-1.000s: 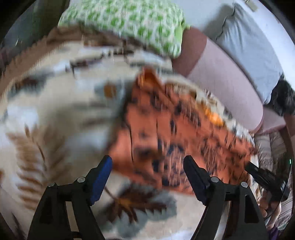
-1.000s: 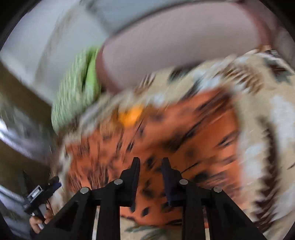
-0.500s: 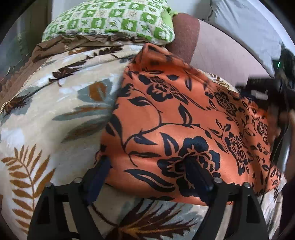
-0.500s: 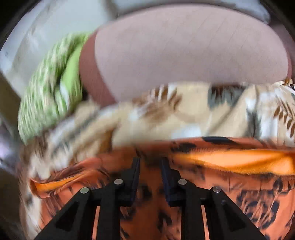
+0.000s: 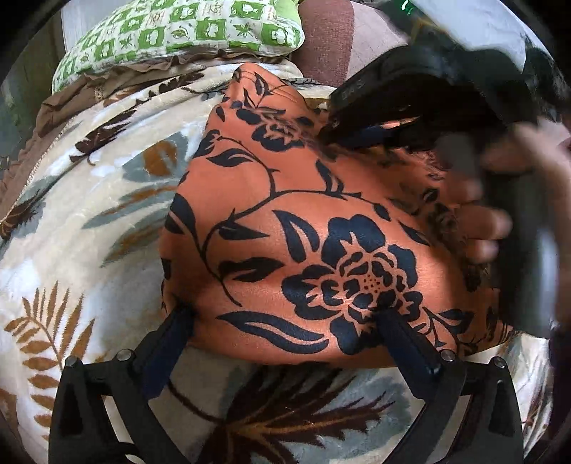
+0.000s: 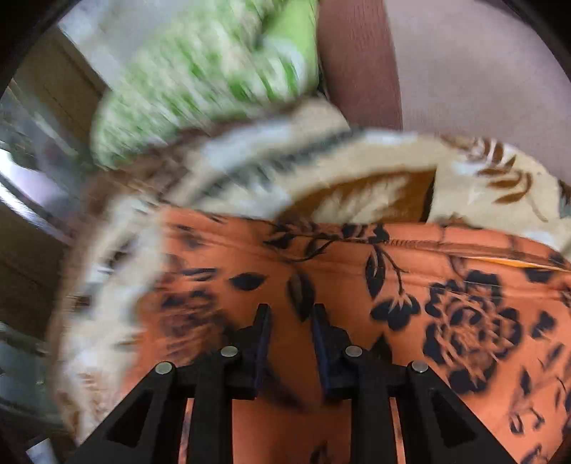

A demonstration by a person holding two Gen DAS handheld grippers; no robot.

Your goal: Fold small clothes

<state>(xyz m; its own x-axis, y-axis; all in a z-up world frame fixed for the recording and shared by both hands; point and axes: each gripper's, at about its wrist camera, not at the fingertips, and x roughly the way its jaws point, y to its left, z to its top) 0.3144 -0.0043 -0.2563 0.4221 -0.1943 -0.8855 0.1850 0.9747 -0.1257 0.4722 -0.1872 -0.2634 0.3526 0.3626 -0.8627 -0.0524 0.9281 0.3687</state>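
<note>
Fingers of the left gripper (image 5: 285, 321) stood wide apart, their tips tucked under the near edge of the orange floral garment (image 5: 303, 228), which draped over both; whether they held it the left wrist view did not settle. The right gripper (image 6: 291, 321) had its fingers drawn close with a narrow gap left between them, low over the same cloth, and no fabric could be seen between them. From the left gripper the garment lay straight ahead, running away toward the green checked pillow (image 5: 185, 32), its long axis pointing up and away across the leaf-patterned blanket (image 5: 89, 221). The right gripper crossed the far right part of it, blurred. By my reading, the near edge belonged to the left gripper, so any fold would carry that edge forward along the long axis
</note>
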